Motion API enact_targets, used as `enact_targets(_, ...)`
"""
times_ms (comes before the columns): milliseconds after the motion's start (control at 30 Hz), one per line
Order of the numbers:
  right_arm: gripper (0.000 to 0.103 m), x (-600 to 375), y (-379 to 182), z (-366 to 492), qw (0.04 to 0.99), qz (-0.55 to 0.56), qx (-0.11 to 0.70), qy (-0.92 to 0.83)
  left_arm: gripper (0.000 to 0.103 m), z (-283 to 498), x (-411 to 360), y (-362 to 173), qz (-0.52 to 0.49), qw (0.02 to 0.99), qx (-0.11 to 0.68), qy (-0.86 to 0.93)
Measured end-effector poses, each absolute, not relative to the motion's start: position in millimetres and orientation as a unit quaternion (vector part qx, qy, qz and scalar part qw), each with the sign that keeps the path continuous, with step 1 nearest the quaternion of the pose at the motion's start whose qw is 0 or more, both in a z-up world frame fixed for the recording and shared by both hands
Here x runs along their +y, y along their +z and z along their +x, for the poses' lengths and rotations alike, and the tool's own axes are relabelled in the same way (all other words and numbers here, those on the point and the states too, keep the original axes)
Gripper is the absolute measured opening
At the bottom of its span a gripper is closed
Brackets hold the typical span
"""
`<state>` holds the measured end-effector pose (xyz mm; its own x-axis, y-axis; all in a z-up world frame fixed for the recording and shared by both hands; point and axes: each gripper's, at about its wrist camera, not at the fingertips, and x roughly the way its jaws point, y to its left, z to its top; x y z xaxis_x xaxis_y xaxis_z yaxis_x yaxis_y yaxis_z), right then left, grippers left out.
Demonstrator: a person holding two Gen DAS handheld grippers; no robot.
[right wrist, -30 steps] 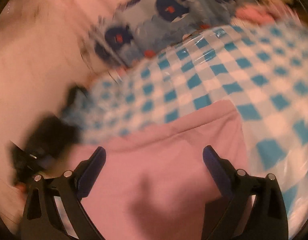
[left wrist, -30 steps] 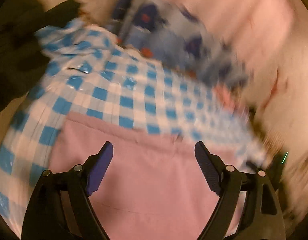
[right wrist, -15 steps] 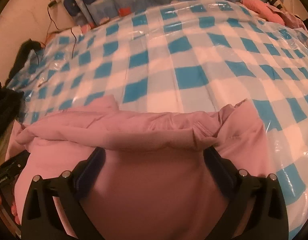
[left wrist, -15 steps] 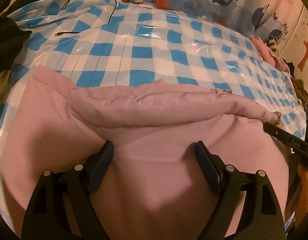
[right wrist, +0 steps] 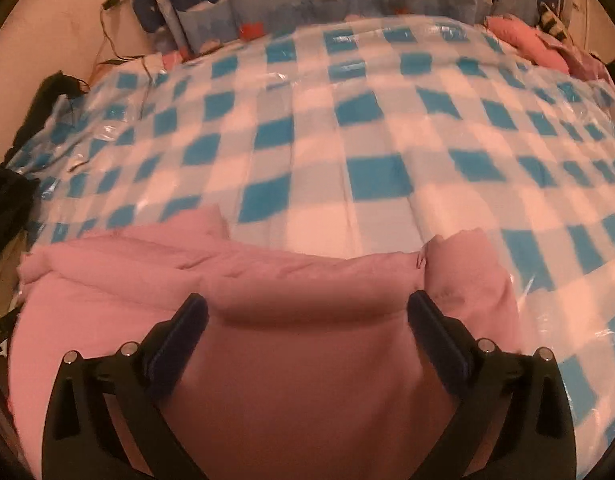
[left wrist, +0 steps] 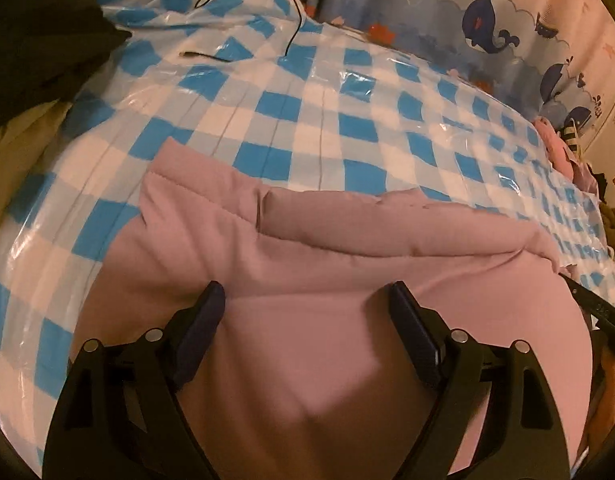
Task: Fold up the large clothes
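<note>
presently, left gripper (left wrist: 305,304): jaws spread, nothing gripped
right gripper (right wrist: 307,314): jaws spread, nothing gripped
pink garment (left wrist: 347,248): beneath and between both claws' fingers, on checkered sheet (left wrist: 327,120)

One pink garment (left wrist: 347,340) lies on one bed, which wears one blue-and-white checked plastic cover (left wrist: 327,120). Two tongs show, one per view: the left tongs (left wrist: 305,308) and the right tongs (right wrist: 307,316), each with two fingers spread apart over the garment. One thin black cable (left wrist: 295,20) trails across the cover at 12 o'clock in the left view. One whale-print curtain (left wrist: 487,28) hangs behind the bed at 1 o'clock. One dark heap of cloth (left wrist: 39,40) sits at 10 o'clock; one small pile of pink clothes (right wrist: 523,40) sits at 2 o'clock in the right view.
</note>
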<state>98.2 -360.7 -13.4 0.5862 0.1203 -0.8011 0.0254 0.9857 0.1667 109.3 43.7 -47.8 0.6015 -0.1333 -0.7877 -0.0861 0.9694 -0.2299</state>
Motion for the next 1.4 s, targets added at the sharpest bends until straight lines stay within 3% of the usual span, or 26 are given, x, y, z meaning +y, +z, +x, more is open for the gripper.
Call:
enact_targets(200, 0.096, -357, -8, 98, 0.873, 0.059, 0.483, 0.009, 0.079, 106, 49, -32, -0.122, 0.873, 0.473, -0.009)
enact_targets(367, 0.096, -319, 49, 30, 0.91, 0.031, 0.403, 0.091, 0.079, 44, 41, 6, -0.106, 0.896, 0.428, -0.048)
enact_targets(467, 0.096, -289, 20, 15, 0.889, -0.033, 0.443, 0.113, 0.079, 31, 34, -16, -0.078, 0.894, 0.438, -0.046)
enact_targets(567, 0.097, -291, -17, 19, 0.887, -0.014, 0.447, 0.114, 0.081, 26, 29, -33, -0.066, 0.906, 0.416, -0.042)
enact_targets(733, 0.097, -293, 1, 15, 0.873, -0.016, 0.479, 0.095, 0.08, 16, 28, -18, -0.046, 0.901, 0.431, -0.024)
enact_targets(867, 0.097, -330, 41, -59, 0.913, 0.005, 0.402, 0.072, 0.08, -43, 61, 11, -0.084, 0.918, 0.386, -0.029)
enact_targets(967, 0.097, -365, -6, -69, 0.896, 0.009, 0.443, 0.032, 0.084, -45, 78, -33, -0.078, 0.889, 0.452, -0.019)
enact_targets(1033, 0.098, -377, -21, -71, 0.899, 0.04, 0.431, 0.064, 0.086, -41, 87, -56, -0.11, 0.873, 0.472, -0.05)
enact_targets(1133, 0.097, -390, 5, -68, 0.876, 0.08, 0.468, 0.083, 0.084, -54, 101, -26, -0.153, 0.868, 0.471, -0.035)
enact_targets(1233, 0.097, -437, 39, -103, 0.861, 0.221, 0.441, 0.124, 0.084, -93, 129, 5, -0.212, 0.873, 0.435, -0.055)
enact_targets(1400, 0.097, -509, 15, -181, 0.774, 0.429, 0.437, 0.163, 0.084, -150, 180, -13, -0.315, 0.834, 0.449, -0.061)
